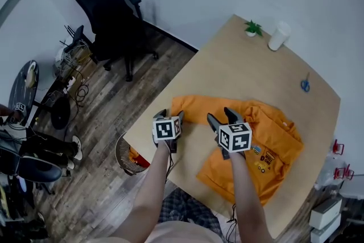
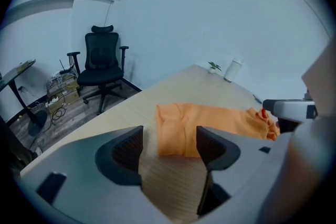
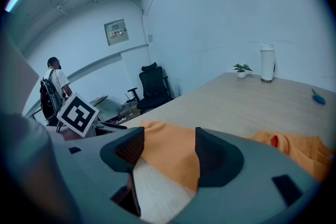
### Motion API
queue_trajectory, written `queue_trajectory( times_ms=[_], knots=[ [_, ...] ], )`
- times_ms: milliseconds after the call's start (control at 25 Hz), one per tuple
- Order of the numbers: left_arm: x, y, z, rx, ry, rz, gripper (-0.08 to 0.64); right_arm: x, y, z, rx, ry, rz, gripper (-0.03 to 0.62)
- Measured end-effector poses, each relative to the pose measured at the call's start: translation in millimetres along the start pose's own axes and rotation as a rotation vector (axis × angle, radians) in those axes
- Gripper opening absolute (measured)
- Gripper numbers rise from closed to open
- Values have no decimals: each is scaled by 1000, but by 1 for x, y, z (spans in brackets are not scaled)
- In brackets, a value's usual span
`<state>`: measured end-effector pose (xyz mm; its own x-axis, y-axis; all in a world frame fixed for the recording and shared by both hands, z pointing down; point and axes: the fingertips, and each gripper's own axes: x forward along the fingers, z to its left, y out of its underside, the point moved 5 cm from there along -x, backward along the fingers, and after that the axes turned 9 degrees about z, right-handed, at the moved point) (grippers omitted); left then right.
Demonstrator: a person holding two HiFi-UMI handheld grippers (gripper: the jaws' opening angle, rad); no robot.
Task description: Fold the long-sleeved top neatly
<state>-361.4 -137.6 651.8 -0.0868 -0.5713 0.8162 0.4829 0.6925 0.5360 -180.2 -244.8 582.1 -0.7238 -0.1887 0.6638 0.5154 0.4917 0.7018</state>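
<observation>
An orange long-sleeved top (image 1: 273,139) lies spread on the wooden table (image 1: 239,71), with one sleeve folded across toward the left. My left gripper (image 1: 175,116) hovers at the sleeve's left end. In the left gripper view its jaws (image 2: 168,140) stand open over bare wood, and the orange sleeve end (image 2: 181,131) lies just ahead of them. My right gripper (image 1: 220,116) hangs over the middle of the top. Its jaws (image 3: 168,139) are open too, with orange cloth (image 3: 170,161) below them and nothing pinched.
A small potted plant (image 1: 252,27) and a white cup (image 1: 278,36) stand at the table's far corner. Blue scissors (image 1: 305,85) lie near the right edge. A black office chair (image 1: 111,14) and a wire basket (image 1: 128,155) are on the floor to the left.
</observation>
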Motion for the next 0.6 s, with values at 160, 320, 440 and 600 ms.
queue_trajectory(
  times_ms=[160, 320, 440, 600],
  knots=[
    [11, 3, 2, 17, -44, 30, 300, -1, 4, -5, 6, 7, 6, 303],
    [12, 2, 0, 55, -94, 37, 239, -3, 6, -10, 15, 13, 6, 295],
    [13, 2, -5, 65, -99, 42, 178, -5, 8, -14, 24, 18, 8, 290],
    [12, 0, -9, 55, -88, 25, 116, -11, 10, -20, 40, 27, 2, 283]
  ],
)
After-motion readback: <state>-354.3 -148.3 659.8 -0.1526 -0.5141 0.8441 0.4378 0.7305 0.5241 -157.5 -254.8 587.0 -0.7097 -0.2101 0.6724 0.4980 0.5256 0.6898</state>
